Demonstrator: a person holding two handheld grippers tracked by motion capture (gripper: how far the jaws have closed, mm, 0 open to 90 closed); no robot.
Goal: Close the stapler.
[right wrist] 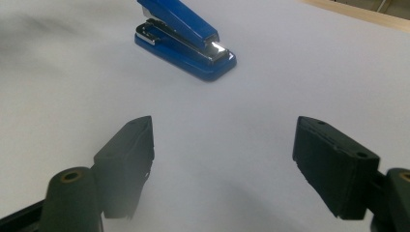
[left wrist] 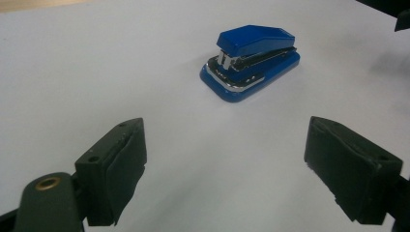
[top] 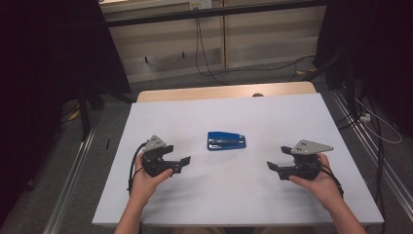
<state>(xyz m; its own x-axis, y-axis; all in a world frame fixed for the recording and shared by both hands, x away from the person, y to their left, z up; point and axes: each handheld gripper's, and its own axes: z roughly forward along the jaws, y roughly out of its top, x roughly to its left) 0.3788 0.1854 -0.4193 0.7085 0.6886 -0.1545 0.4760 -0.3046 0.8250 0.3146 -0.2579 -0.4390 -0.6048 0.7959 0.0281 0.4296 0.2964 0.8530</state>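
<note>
Blue and closed flat, the stapler lies on the white table, alone near its middle, between the two grippers and a little farther from the person than either. From the left gripper it sits ahead and off to the right, well apart from the jaw tips; in the left gripper view the stapler rests beyond the gap between the jaws, slightly right of centre, its chrome-trimmed end turned toward the camera. From the right gripper it sits ahead and to the left, also well apart; in the right gripper view the stapler lies beyond the left jaw, its long side slanting across the top of the frame, a bright glint on the metal at its near end. Both grippers point inward at each other across the table, each held low over the surface in a hand that comes in from the near edge, the other hand mirroring it. The left gripper has its jaws spread wide with bare table between the pads, gripping nothing. The right gripper is likewise spread wide, bare table between its pads, and touches nothing.
</note>
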